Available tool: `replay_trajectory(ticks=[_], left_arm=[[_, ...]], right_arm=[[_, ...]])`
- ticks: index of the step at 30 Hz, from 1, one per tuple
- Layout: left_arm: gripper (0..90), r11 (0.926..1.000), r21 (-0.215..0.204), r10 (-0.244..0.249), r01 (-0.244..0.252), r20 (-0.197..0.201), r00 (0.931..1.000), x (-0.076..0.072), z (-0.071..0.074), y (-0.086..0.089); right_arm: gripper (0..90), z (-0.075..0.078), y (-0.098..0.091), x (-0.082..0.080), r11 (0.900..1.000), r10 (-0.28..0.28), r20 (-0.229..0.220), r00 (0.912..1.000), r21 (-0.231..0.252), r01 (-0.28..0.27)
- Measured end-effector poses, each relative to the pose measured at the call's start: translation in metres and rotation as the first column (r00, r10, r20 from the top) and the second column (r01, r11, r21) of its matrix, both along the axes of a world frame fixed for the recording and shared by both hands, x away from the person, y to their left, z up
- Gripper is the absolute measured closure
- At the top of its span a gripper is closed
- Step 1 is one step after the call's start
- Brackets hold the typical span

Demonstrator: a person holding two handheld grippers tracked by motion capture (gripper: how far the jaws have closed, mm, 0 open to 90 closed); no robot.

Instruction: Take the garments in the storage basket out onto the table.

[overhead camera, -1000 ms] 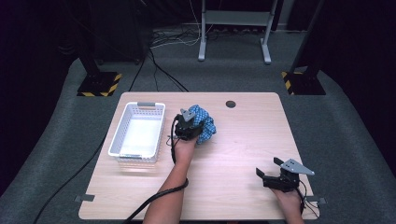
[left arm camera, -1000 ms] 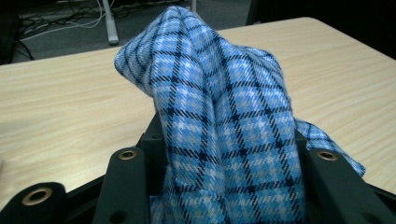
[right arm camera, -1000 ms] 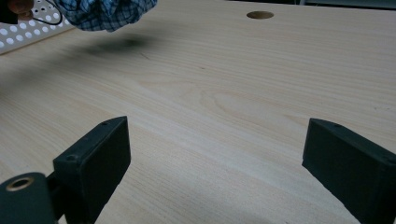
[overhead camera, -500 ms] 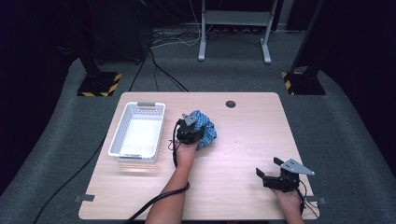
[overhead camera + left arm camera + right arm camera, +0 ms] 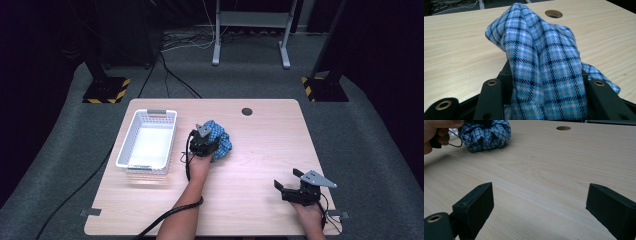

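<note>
A crumpled blue plaid cloth (image 5: 222,142) lies bunched near the middle of the wooden table (image 5: 260,165). My left gripper (image 5: 209,140) is shut on it, and in the left gripper view the cloth (image 5: 541,57) rises in a fold between the two black jaws of the left gripper (image 5: 544,100). My right gripper (image 5: 287,179) rests near the table's front right corner. Its jaws stand wide open with bare wood between them in the right gripper view (image 5: 540,205). That view also has the cloth (image 5: 486,132) far off at the upper left, beside the other hand (image 5: 435,132).
A white slatted basket (image 5: 129,145) stands to the left of the cloth, with nothing inside it. A round cable hole (image 5: 247,111) sits near the table's far edge. Black cables trail from both grippers off the front edge.
The left gripper and the cloth in it have shifted slightly toward the near side of the table. The right gripper has stayed where it was.
</note>
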State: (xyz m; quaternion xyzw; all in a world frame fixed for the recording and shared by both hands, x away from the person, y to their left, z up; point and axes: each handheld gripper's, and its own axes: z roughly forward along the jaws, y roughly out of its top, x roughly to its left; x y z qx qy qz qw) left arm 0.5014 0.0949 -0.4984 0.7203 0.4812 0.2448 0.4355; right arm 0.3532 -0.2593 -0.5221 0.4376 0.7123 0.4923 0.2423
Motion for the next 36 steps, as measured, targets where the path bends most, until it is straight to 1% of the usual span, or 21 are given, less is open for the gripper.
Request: replay_trajectory(ticks=[5, 11, 18, 31, 33, 36], left_arm=[[51.0, 1.0000, 0.000, -0.004, 0.004, 0.000, 1.0000, -0.0001, -0.0017, 0.0011], [47.5, 0.9999, -0.011, -0.008, 0.008, -0.005, 1.0000, -0.0004, -0.0020, 0.0031], [46.9, 1.0000, -0.005, -0.007, 0.007, -0.006, 1.0000, -0.0005, -0.0019, 0.0031], [46.5, 0.9998, 0.008, -0.021, 0.021, -0.005, 0.9998, -0.0010, -0.0004, 0.0038], [45.8, 0.9997, 0.010, -0.023, 0.023, -0.006, 0.9997, -0.0011, -0.0002, 0.0043], [42.2, 0.9998, 0.007, -0.020, 0.020, -0.007, 0.9998, -0.0014, 0.0003, 0.0056]], right_arm=[[6.6, 0.0000, 0.0000, 0.0001, 1.0000, -0.001, 0.000, 1.0000, 0.000, 0.001], [6.6, 0.0000, 0.0000, 0.0000, 1.0000, -0.001, -0.001, 1.0000, 0.000, 0.001], [6.6, 0.0000, -0.0001, 0.0000, 1.0000, -0.001, 0.000, 1.0000, 0.000, 0.001], [6.6, 0.0000, -0.0001, 0.0000, 1.0000, -0.001, 0.001, 1.0000, 0.001, 0.001], [6.6, 0.0000, -0.0001, 0.0000, 1.0000, -0.001, 0.001, 1.0000, 0.001, 0.001], [6.6, 0.0000, -0.0001, 0.0000, 1.0000, -0.001, 0.001, 1.0000, 0.001, 0.001]])
